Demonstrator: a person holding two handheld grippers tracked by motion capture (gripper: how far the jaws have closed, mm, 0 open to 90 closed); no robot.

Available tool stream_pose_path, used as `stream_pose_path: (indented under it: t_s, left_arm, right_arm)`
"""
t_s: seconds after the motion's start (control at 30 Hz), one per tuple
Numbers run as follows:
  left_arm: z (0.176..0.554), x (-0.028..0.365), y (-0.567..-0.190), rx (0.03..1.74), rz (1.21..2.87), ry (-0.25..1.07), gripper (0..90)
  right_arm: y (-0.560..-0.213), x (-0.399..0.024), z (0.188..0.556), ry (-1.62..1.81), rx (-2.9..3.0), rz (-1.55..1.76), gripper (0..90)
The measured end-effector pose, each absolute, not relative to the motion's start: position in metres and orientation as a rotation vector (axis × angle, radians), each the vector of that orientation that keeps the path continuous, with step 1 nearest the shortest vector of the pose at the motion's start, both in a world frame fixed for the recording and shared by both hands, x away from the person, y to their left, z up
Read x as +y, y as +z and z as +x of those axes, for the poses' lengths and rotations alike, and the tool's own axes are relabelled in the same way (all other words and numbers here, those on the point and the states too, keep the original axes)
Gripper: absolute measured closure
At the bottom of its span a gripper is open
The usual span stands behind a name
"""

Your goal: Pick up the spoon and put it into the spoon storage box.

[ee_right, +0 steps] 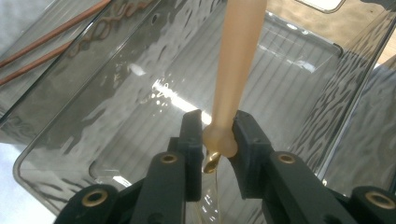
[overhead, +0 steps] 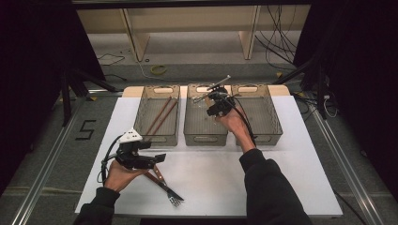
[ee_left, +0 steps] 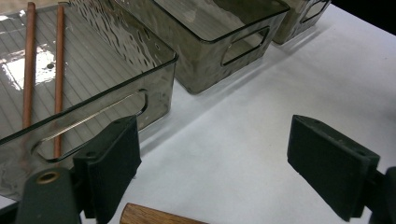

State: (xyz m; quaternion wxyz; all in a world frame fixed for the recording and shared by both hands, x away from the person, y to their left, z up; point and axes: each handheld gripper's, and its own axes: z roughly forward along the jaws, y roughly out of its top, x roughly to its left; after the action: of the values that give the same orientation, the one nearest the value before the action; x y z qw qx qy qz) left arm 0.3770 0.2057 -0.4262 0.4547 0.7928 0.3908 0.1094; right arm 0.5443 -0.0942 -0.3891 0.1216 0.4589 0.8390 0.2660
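Observation:
Over the middle smoked-plastic bin [overhead: 199, 138] my right gripper [overhead: 213, 98] is shut on a slim utensil [overhead: 220, 83] with a pale tan handle [ee_right: 236, 60]. The handle rises from the jaws of the right gripper [ee_right: 218, 140], and a small golden part shows below them, above the bin floor [ee_right: 140, 121]. My left gripper [overhead: 158, 158] is open low over the white mat, its jaws [ee_left: 215, 158] wide apart with nothing between them. A wooden handle end [ee_left: 159, 217] lies just below them. It belongs to a fork [overhead: 169, 190] lying on the mat.
Three bins stand in a row at the back of the mat. The left bin [overhead: 141, 108] holds two brown chopsticks [overhead: 159, 116], seen too as chopsticks [ee_left: 58, 79]. The right bin [overhead: 274, 122] looks bare. A second wooden-handled utensil [overhead: 158, 173] crosses the fork.

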Motion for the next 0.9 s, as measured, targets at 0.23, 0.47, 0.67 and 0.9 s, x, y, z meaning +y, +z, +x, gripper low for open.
stream_pose_path:
  t_s: [0.23,0.47,0.67,0.9]
  left_arm:
    - [0.377,0.206,-0.427,0.963,1.960,0.270,16.6]
    - [0.377,0.206,-0.427,0.960,1.960,0.267,16.5]
    - [0.377,0.207,-0.426,0.961,1.961,0.267,16.5]
    - [0.377,0.209,-0.425,0.961,1.959,0.264,16.3]
  right_arm:
    - [-0.396,-0.093,0.548,0.772,2.447,1.370,74.8]
    - [-0.395,-0.093,0.550,0.809,2.429,1.404,52.9]
    - [-0.389,-0.099,0.546,0.862,2.429,1.423,43.6]
    - [-0.375,-0.107,0.528,0.943,2.463,1.348,35.7]
